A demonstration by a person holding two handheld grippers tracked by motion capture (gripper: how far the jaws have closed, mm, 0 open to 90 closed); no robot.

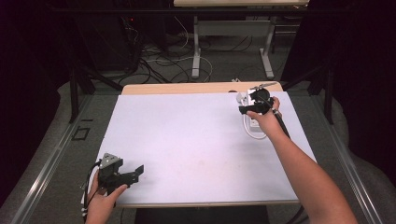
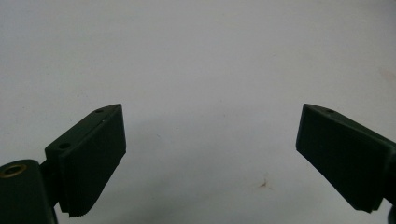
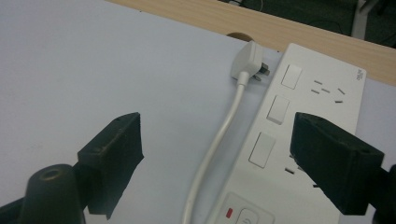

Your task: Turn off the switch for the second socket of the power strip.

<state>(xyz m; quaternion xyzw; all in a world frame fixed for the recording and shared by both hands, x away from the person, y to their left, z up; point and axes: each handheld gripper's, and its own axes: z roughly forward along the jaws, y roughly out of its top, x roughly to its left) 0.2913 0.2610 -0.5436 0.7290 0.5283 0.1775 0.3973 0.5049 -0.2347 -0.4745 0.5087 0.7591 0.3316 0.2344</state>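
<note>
White plastic marks the one object here: a power strip [image 3: 299,140] lying at the far right of the pale mat [image 1: 187,140], close to the wooden table edge [image 1: 187,87]. Its plug [image 3: 249,60] rests unplugged just beside the strip's far end, and the cord [image 3: 215,149] runs along the strip's side. The right gripper [image 3: 217,154] hovers over the strip, jaws spread wide and holding nothing. The left gripper [image 1: 125,174] sits well apart from the strip, at the mat's near left corner, also spread and empty. A likely slip: closing over cord and strip body together could drag the strip sideways. The right gripper view reveals the switches, sockets and plug; in the high view the hand [image 1: 264,119] covers most of them.
</note>
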